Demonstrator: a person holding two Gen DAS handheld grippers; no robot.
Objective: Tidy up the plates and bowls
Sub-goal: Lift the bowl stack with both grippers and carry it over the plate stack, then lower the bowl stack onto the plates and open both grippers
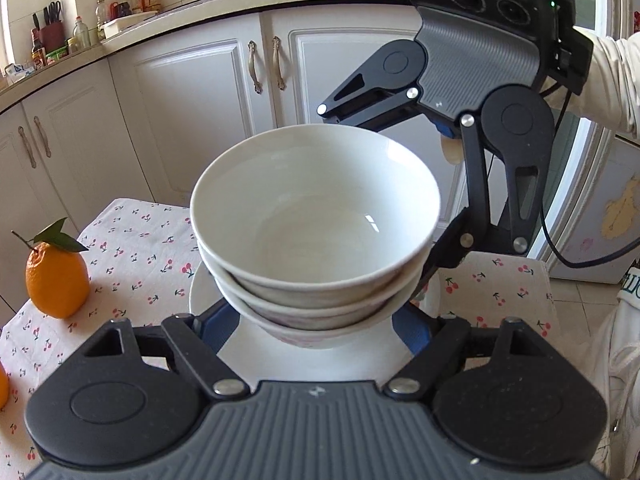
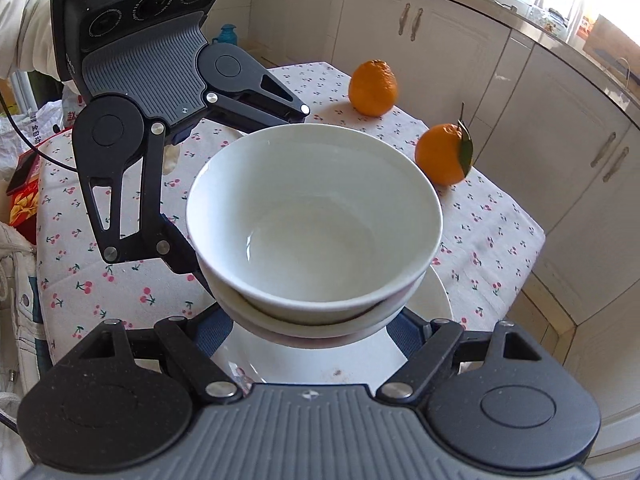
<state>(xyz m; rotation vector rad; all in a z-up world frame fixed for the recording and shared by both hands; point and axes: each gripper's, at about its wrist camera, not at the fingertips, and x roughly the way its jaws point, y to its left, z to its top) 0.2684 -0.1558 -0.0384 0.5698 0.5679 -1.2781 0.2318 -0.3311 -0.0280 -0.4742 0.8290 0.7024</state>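
Stack of 3 white bowls [image 1: 316, 216] is sitting over a white plate [image 1: 212, 300], above the cherry-print tablecloth [image 1: 132, 240]. Left gripper [image 1: 316, 332] and right gripper [image 2: 316, 332] are both clamping the bottom bowl from opposite sides, jaws about half wide. 2 oranges [image 2: 442, 154] are lying well apart from the stack.
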